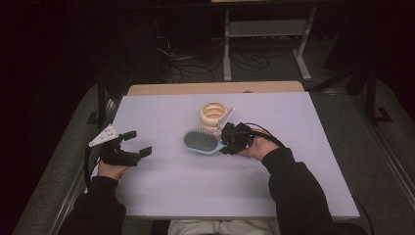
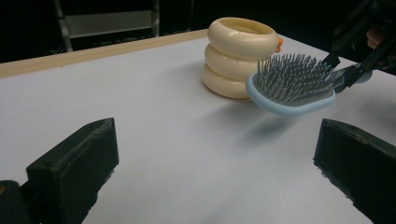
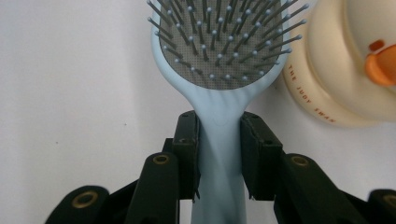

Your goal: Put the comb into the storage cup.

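Note:
A light blue hairbrush (image 1: 200,141) with grey bristles hangs just above the white table, bristles up. My right gripper (image 1: 226,142) is shut on the hairbrush's handle (image 3: 219,140), both jaws pressing its sides. From the left gripper view the hairbrush (image 2: 292,86) floats clear of the table with a shadow under it. A cream holder of stacked rings (image 1: 214,116) stands just behind the brush head; an orange beak-like part (image 3: 380,63) sticks out of it. My left gripper (image 1: 137,143) rests at the table's left side, jaws wide open with nothing between them.
The white table top (image 1: 195,191) has bare room in front of and between the hands. A wooden strip (image 1: 215,88) runs along its far edge. Beyond it stand a metal rack (image 1: 266,34) and floor cables in the dark.

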Motion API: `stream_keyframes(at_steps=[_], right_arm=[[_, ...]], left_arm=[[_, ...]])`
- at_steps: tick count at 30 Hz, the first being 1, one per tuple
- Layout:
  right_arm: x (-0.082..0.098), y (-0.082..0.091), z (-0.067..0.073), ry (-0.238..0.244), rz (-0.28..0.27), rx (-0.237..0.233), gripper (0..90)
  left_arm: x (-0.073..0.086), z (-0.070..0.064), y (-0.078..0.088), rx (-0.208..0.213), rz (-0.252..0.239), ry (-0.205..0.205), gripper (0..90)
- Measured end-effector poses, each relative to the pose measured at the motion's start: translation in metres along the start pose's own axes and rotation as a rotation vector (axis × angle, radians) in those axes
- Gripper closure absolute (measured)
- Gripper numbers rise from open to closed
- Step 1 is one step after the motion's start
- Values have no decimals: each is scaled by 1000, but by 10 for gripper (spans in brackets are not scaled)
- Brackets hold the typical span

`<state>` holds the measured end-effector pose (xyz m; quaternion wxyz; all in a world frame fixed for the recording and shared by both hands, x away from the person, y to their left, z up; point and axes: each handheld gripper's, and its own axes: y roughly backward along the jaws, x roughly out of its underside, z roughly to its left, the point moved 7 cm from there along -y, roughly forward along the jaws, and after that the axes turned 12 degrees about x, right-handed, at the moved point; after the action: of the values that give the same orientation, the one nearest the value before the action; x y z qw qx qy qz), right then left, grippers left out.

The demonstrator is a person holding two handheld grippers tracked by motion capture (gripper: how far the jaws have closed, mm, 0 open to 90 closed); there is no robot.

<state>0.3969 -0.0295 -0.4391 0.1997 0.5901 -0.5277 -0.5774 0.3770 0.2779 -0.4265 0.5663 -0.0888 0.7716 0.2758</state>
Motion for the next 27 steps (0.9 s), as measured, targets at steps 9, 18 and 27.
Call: stream_keyframes(at_steps=[9, 18, 27], right_arm=[[-2, 10, -4, -17, -41, 12, 682], [0, 23, -12, -37, -78, 41, 682], [5, 36, -20, -64, -104, 56, 682]], left_arm=[[4, 0, -3, 1, 19, 10, 0], [3, -1, -2, 3, 12, 11, 0], [3, -1, -2, 9, 13, 12, 0]])
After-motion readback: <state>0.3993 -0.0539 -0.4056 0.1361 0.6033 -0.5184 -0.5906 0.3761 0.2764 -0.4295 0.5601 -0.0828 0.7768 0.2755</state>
